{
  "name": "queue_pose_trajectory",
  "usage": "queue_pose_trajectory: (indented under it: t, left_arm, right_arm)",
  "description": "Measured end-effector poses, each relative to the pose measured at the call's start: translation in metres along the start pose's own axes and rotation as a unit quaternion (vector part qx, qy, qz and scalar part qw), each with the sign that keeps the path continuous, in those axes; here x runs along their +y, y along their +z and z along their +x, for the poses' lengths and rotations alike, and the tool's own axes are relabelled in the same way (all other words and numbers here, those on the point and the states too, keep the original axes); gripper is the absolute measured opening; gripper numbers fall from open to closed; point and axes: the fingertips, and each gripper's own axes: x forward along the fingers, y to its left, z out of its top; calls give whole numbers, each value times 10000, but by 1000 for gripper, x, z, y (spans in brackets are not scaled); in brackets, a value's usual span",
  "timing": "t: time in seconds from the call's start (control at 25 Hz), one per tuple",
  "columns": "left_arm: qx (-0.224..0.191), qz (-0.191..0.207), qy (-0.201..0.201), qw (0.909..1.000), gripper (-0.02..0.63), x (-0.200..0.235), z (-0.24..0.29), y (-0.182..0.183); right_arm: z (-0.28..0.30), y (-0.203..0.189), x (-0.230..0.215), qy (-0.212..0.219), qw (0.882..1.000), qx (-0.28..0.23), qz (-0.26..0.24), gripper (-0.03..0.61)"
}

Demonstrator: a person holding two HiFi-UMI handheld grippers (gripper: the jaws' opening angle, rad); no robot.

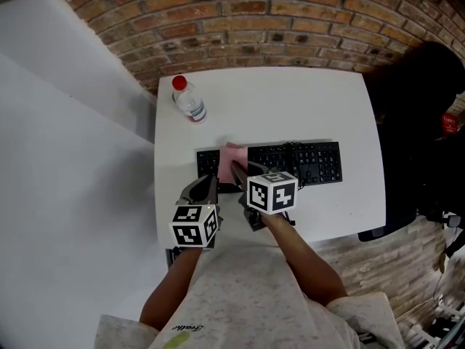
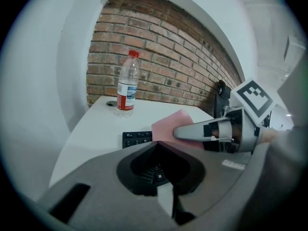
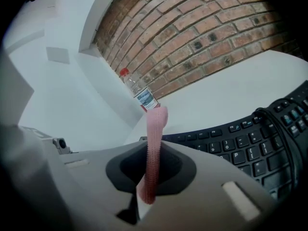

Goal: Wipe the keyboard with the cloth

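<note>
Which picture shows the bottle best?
The left gripper view: the bottle stands whole and upright, with its red cap and label plain to see. The head view sees it small, from above. The right gripper view shows it small and slanted, just above the cloth.

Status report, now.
Right hand-held gripper shut on pink cloth, at left end of keyboard. Left hand-held gripper shut, empty. Bottle stands clear.
</note>
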Motion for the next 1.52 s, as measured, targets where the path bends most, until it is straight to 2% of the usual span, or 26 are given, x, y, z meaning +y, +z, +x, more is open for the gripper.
queue_pose_trajectory:
  t: [0.64,1.52]
  left_arm:
    - [58,186,-238,9995,-9,-60,25,2]
    - [74,288,-388,9988,-9,-127,53,1]
  right_arm:
    - [-48,13,-52,-363,9992,-150,-69,21]
    - [-114,34,-115,-601,9979,-246,47,21]
